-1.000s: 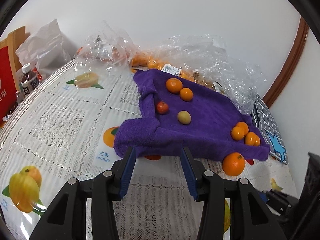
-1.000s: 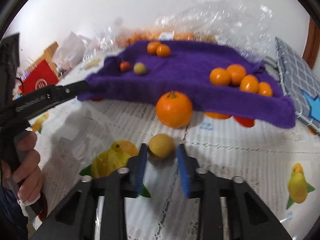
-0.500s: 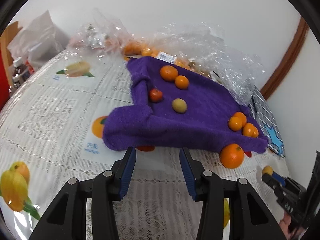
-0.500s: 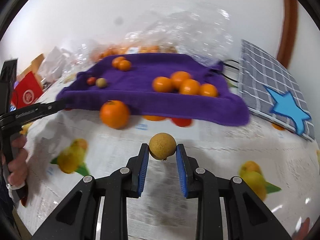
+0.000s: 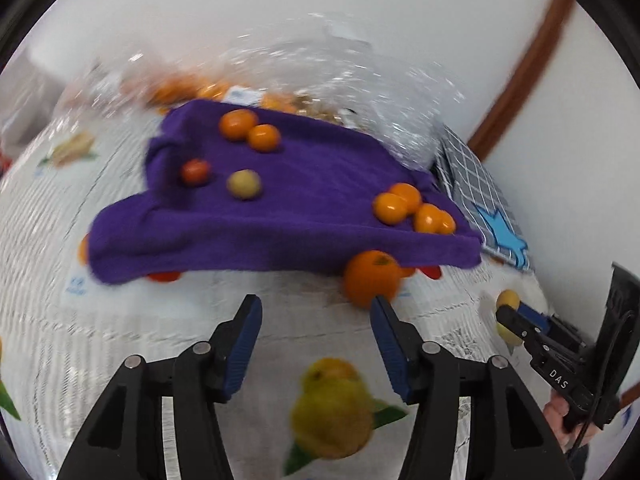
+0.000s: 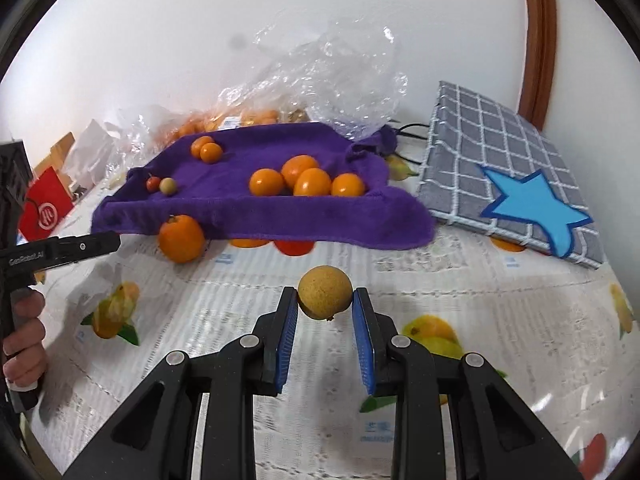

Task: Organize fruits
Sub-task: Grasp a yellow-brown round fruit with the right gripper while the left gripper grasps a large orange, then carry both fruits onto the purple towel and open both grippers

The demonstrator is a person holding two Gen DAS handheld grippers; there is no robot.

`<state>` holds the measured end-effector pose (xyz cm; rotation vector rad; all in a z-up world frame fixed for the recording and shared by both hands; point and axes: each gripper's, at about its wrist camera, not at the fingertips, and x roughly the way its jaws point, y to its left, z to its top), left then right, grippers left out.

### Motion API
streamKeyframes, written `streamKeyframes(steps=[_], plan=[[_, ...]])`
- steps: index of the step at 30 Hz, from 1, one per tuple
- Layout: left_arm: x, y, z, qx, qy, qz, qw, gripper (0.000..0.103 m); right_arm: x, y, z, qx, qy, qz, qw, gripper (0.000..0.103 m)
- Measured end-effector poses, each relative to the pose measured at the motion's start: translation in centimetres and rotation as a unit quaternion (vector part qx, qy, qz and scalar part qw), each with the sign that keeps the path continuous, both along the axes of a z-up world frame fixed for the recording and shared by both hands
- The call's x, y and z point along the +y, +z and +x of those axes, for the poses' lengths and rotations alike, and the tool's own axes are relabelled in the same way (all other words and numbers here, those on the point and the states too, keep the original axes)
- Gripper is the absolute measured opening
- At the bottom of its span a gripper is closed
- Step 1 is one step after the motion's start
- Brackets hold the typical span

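Right tool: clenched on a small round tan fruit, its two blue pads pressing the fruit's left and right sides; the fruit sits at the fingertips, lifted clear of the counter. In the left wrist view the same tool shows at the far right edge with the fruit at its tip.
Left tool: released, jaws spread wide with nothing between them; it hangs over the counter just in front of the cloth's near edge.
Large orange: on the counter, touching the near edge of the cloth, just beyond the left tool's right finger; whether the fingertip touches it cannot be told.
Purple cloth: spread on the counter, its edges raised like a shallow tray.
Fruit on the cloth: four oranges bunched at the right, two small oranges at the back, a red tomato touching a pale round fruit at the left.
Under the cloth's near edge: an orange piece and a red piece peek out.
Behind the cloth: crumpled clear plastic bags with more oranges inside.
Right of the cloth: a grey checked pad with a blue star, lying tilted.
Counter cover: white lace with printed fruit pictures.
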<state>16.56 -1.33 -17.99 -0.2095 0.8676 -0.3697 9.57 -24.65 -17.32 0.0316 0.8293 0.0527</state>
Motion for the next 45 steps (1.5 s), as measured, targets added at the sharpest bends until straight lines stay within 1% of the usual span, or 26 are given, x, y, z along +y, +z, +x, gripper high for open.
streamKeyframes(steps=[3, 5, 9, 10, 12, 14, 17, 19, 20, 21, 24, 29, 35, 40, 45], plan=[[-2.1, 0.0, 0.4, 0.0, -0.01, 0.013, 0.9999, 0.057, -0.4, 0.0, -0.6, 0.0, 0.0, -0.001, 1.0, 0.028], [-3.3, -0.2, 1.0, 0.002, -0.006, 0.031, 0.9995, 0.057, -0.7, 0.0, -0.9, 0.001, 0.0, 0.002, 1.0, 0.028], [-4.1, -0.8, 2.1, 0.015, 0.006, 0.035, 0.9992, 0.057, -1.0, -0.1, -1.7, -0.002, -0.002, -0.008, 1.0, 0.028], [-4.4, -0.9, 2.4, 0.021, 0.011, 0.049, 0.9985, 0.057, -1.1, -0.1, -1.9, 0.0, 0.0, -0.007, 1.0, 0.028], [-4.9, -1.0, 2.5, 0.016, 0.009, 0.054, 0.9984, 0.057, -1.4, 0.1, -1.9, 0.002, 0.003, 0.003, 1.0, 0.028], [-5.3, -0.9, 2.6, 0.011, 0.013, 0.061, 0.998, 0.057, -1.6, 0.4, -2.1, -0.006, 0.002, 0.005, 1.0, 0.028], [-5.8, -1.1, 3.0, 0.016, 0.018, 0.067, 0.9974, 0.057, -1.8, 0.3, -1.9, -0.006, 0.0, 0.015, 1.0, 0.028], [-6.1, -1.2, 3.2, 0.021, 0.013, 0.062, 0.9977, 0.048, -1.8, 0.0, -1.8, -0.003, -0.002, 0.02, 1.0, 0.028], [-6.2, -1.3, 3.3, 0.022, 0.008, 0.056, 0.9981, 0.042, -1.8, -0.2, -1.6, 0.002, -0.003, 0.022, 1.0, 0.028], [-6.3, -1.2, 3.3, 0.023, 0.008, 0.057, 0.9981, 0.041, -1.8, -0.2, -1.4, 0.008, -0.003, 0.025, 1.0, 0.028], [-6.5, -1.2, 3.2, 0.021, 0.01, 0.06, 0.9979, 0.04, -1.9, 0.0, -1.4, 0.004, -0.007, 0.031, 0.999, 0.028], [-5.3, -0.9, 2.5, 0.021, 0.017, 0.055, 0.9981, 0.04, -1.6, 0.1, -0.9, 0.008, -0.007, 0.027, 1.0, 0.028], [-1.8, 0.3, 1.9, 0.016, 0.041, 0.045, 0.998, 0.04, -1.0, 0.9, 0.4, 0.005, 0.0, 0.041, 0.999, 0.028], [1.6, 2.1, 2.7, 0.004, 0.07, 0.032, 0.997, 0.04, 0.6, 2.3, 2.6, -0.004, 0.014, 0.043, 0.999, 0.028], [3.9, 3.7, 4.5, -0.006, 0.093, 0.031, 0.9952, 0.04, 2.3, 3.1, 5.7, -0.003, 0.028, 0.051, 0.998, 0.028]])
